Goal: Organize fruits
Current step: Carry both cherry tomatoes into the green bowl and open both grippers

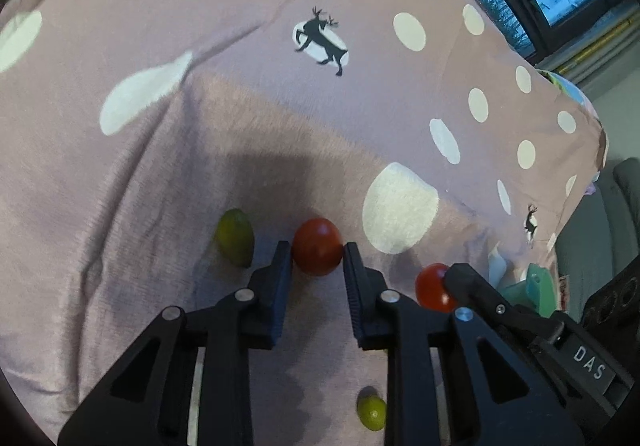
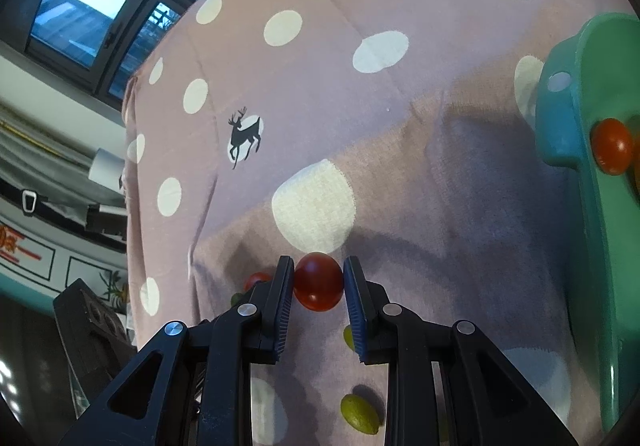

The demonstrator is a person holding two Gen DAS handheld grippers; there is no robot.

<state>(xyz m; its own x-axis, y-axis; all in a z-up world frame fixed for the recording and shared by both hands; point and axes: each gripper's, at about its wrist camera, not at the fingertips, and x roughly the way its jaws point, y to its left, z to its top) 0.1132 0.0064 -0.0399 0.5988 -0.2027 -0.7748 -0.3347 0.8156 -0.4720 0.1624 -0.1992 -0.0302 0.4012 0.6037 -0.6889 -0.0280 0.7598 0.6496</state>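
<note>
On the dotted cloth, both grippers' jaws clamp round, glossy red tomatoes.

Count across both views: three red tomatoes, two green fruits, one teal tray, two grippers.

Dim, bluish window daylight; soft shadows on the cloth; fisheye bending at edges; slight blur, perhaps motion.

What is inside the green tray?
One red tomato lies inside the green tray, seen by the right wrist. The picture's edge cuts off the rest of the tray.
</note>
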